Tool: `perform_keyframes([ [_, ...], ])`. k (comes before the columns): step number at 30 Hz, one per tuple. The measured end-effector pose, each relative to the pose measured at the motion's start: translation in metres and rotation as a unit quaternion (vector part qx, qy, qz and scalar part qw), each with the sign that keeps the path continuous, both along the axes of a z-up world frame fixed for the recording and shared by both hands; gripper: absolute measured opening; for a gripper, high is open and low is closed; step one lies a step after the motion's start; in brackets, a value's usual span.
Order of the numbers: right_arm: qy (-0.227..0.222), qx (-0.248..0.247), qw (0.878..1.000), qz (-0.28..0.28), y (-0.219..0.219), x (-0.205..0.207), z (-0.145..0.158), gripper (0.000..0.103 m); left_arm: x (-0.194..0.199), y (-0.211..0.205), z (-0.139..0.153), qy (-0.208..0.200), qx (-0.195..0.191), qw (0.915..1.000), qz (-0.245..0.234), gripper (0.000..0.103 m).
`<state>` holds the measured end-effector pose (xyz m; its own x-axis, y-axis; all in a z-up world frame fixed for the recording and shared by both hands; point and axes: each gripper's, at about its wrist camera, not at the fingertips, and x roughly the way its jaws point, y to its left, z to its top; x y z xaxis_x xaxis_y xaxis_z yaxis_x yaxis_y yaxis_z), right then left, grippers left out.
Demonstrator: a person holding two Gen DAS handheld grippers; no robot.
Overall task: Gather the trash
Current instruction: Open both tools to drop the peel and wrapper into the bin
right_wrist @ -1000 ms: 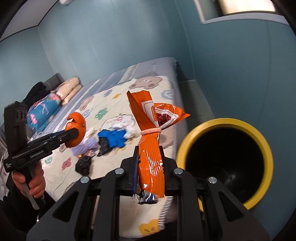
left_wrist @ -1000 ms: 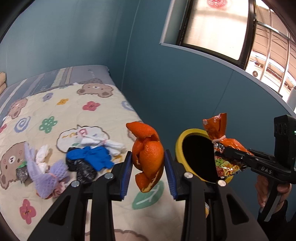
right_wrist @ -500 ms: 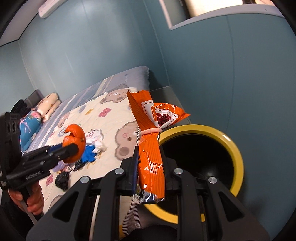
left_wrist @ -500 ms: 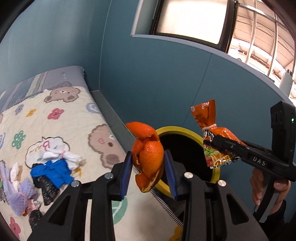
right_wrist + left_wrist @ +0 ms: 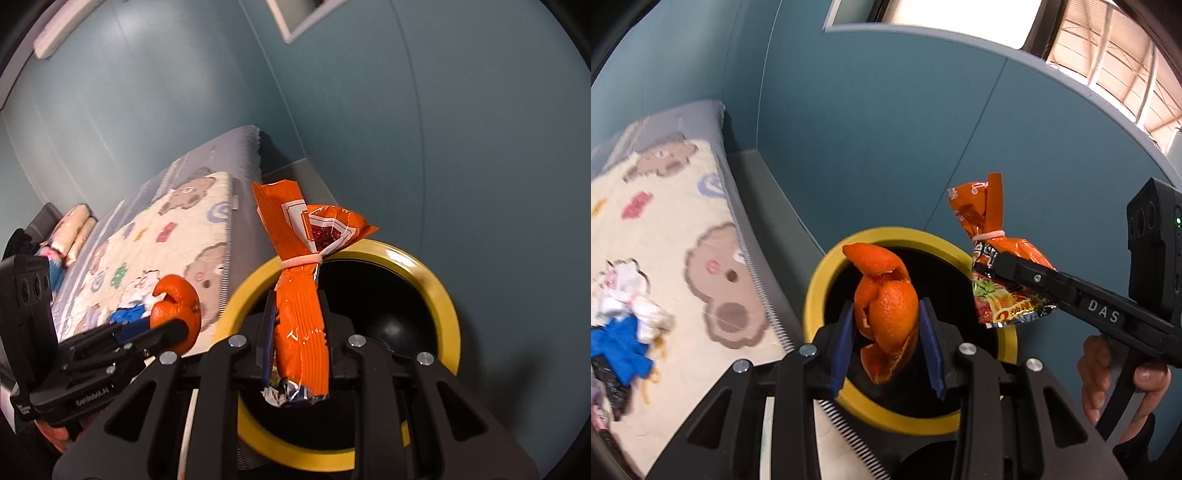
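My left gripper (image 5: 887, 339) is shut on a curled orange peel (image 5: 886, 306), which hangs over the black mouth of a yellow-rimmed bin (image 5: 812, 295). My right gripper (image 5: 300, 345) is shut on an orange snack bag (image 5: 301, 314) tied with a rubber band, and it too sits above the yellow-rimmed bin (image 5: 445, 295). In the left wrist view the snack bag (image 5: 1001, 273) hangs at the bin's right rim. From the right wrist camera the orange peel (image 5: 177, 308) shows at the bin's left side.
A bed with a bear-patterned quilt (image 5: 665, 229) lies left of the bin. On it rest a blue glove (image 5: 624, 347), white crumpled tissue (image 5: 624, 299) and dark scraps. Teal walls (image 5: 886, 129) stand close behind the bin. A hand (image 5: 1123, 384) holds the right gripper's handle.
Both grippers have swung from over the bed to above the bin, carrying the peel and the snack bag. The bin's mouth now sits right under both loads, and the bed has slid left.
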<state>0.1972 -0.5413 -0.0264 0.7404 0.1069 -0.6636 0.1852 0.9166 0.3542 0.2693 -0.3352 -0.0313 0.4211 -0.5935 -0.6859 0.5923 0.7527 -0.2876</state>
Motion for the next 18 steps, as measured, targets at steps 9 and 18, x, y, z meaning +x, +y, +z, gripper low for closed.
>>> perform_keyframes([
  [9,0.016,0.014,1.000,-0.022,-0.013,0.007,-0.020,0.023,0.014,-0.014,-0.029,0.047,-0.009,0.9989,0.003,0.036],
  [18,0.005,0.008,0.999,-0.044,-0.017,0.000,-0.010,0.044,0.015,0.002,-0.021,0.038,-0.022,0.9988,0.022,0.063],
])
